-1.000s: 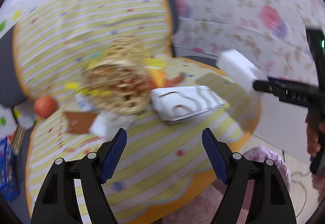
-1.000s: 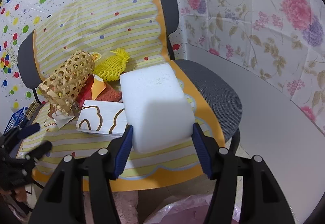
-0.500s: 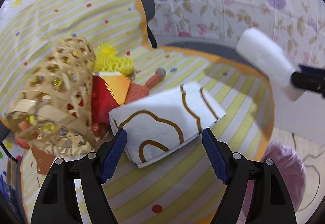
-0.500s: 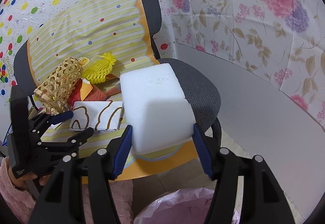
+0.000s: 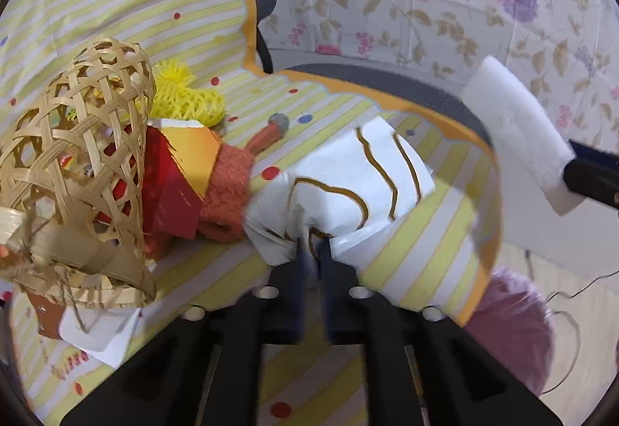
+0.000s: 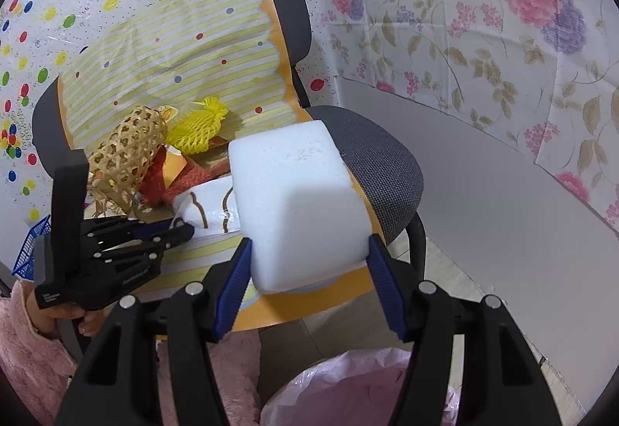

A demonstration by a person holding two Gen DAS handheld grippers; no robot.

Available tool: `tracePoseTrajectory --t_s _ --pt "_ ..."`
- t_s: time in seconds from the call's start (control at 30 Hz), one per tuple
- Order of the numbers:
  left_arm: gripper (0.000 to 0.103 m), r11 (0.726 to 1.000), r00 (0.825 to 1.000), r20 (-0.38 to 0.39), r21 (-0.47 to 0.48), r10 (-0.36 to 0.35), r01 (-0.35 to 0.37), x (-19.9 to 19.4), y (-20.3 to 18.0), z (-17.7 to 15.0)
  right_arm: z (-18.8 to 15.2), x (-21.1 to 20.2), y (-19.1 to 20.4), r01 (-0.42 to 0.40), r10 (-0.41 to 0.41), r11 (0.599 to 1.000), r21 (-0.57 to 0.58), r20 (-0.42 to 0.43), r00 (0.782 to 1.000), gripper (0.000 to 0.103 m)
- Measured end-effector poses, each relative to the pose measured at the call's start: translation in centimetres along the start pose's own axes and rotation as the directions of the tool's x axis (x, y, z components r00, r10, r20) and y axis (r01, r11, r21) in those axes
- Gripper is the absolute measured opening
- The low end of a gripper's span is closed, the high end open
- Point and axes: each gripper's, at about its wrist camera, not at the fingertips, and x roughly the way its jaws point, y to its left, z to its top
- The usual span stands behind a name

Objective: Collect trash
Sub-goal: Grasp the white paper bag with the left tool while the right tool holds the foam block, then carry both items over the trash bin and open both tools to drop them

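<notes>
My left gripper (image 5: 313,252) is shut on the near edge of a white paper bag with brown curved lines (image 5: 348,186), which lies on the striped chair seat (image 5: 216,263). It also shows in the right wrist view (image 6: 182,230), pinching the bag (image 6: 205,205). My right gripper (image 6: 309,263) is shut on a white foam block (image 6: 298,201) and holds it above the seat's front edge, over a pink trash bag (image 6: 348,387). The block shows at the right of the left wrist view (image 5: 518,132).
On the seat lie a woven bamboo basket (image 5: 73,171), yellow foam netting (image 5: 185,101), a red and orange carton (image 5: 174,171), an orange knitted cloth (image 5: 228,201) and white card (image 5: 96,329). The pink trash bag (image 5: 510,325) sits on the floor. A blue crate (image 6: 31,248) stands left.
My left gripper moved forward and closed on the paper bag's near edge, crumpling it. My right gripper drew back with the foam block, nearer over the pink bag.
</notes>
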Motion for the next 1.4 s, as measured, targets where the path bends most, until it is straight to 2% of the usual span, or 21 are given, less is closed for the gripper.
tracePoseTrajectory --t_s 0.1,0.17,0.3,0.5,0.6,0.73,0.9,1.07,1.4 --pt "0.004 0.999 0.999 0.050 -0.037 -0.017 0.019 -1.9 -0.3 -0.3 -0.1 -1.2 0.3 0.009 -0.009 1.000 -0.002 0.010 1.000 0.059" --pt "0.004 0.995 0.995 0.087 -0.085 -0.050 0.057 -4.0 -0.5 -0.6 -0.2 -2.3 0.6 0.019 -0.019 1.000 -0.004 0.022 1.000 0.059" --pt "0.004 0.990 0.987 0.152 -0.115 -0.059 0.077 -8.3 -1.4 -1.8 -1.0 -4.9 1.5 0.039 -0.039 0.999 -0.006 0.040 0.998 0.059" --pt "0.004 0.982 0.978 0.194 -0.156 -0.071 0.102 -11.7 -1.8 -5.0 -2.8 -7.5 3.2 0.064 -0.063 0.997 -0.033 0.037 0.997 0.059" --pt "0.004 0.980 0.981 0.185 -0.182 -0.051 0.085 -11.6 -0.8 -6.0 -3.6 -7.2 3.9 0.077 -0.077 0.995 -0.058 0.004 0.997 0.059" --pt "0.004 0.973 0.986 0.163 -0.221 -0.036 0.072 -10.7 1.0 -6.2 -3.6 -4.3 4.3 0.074 -0.075 0.996 -0.040 -0.039 0.996 0.059" --pt "0.004 0.976 0.987 0.160 -0.213 -0.011 0.045 -9.6 2.0 -5.4 -3.0 -1.1 5.7 0.071 -0.075 0.996 -0.056 -0.064 0.995 0.059" --pt "0.004 0.977 0.987 0.160 -0.204 -0.020 0.053 -9.3 2.4 -4.8 -2.5 -0.6 6.0 0.065 -0.069 0.996 -0.062 -0.064 0.996 0.059" --pt "0.004 0.983 0.990 0.134 -0.169 -0.052 0.074 -9.7 0.8 -7.4 -3.4 -0.7 4.8 0.056 -0.059 0.998 -0.036 -0.079 0.995 0.059"
